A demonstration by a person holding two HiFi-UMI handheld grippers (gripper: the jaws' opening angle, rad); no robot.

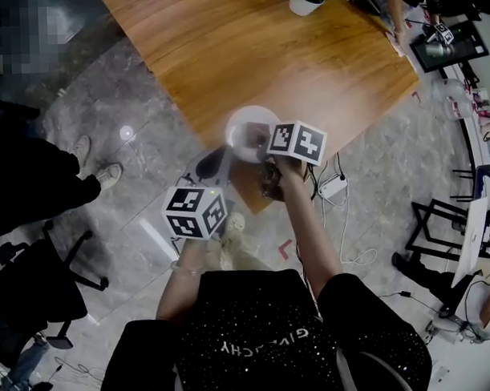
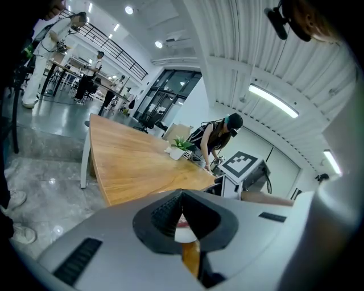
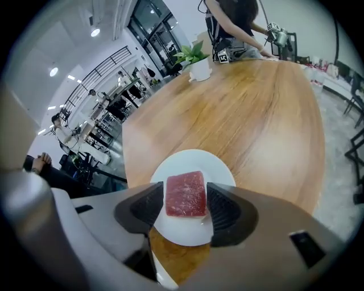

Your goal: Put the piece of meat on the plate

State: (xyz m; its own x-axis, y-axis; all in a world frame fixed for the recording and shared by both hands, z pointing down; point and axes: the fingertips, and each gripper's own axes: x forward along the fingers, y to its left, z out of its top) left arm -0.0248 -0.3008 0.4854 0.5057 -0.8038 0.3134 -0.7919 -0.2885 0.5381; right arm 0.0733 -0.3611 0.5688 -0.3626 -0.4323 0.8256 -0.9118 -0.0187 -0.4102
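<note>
Table's (image 3: 261,113) plate (image 3: 193,162) holds squarish meat (image 3: 185,194) lying flat.

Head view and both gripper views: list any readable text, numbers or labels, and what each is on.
"GIVENCHY": on the person's black shirt, upside down in the head view.
Tag beside the plant pot: too small to read.
Left cube and right cube: black-and-white square patterns only, no words.
Plate, meat, table: no text.
</note>
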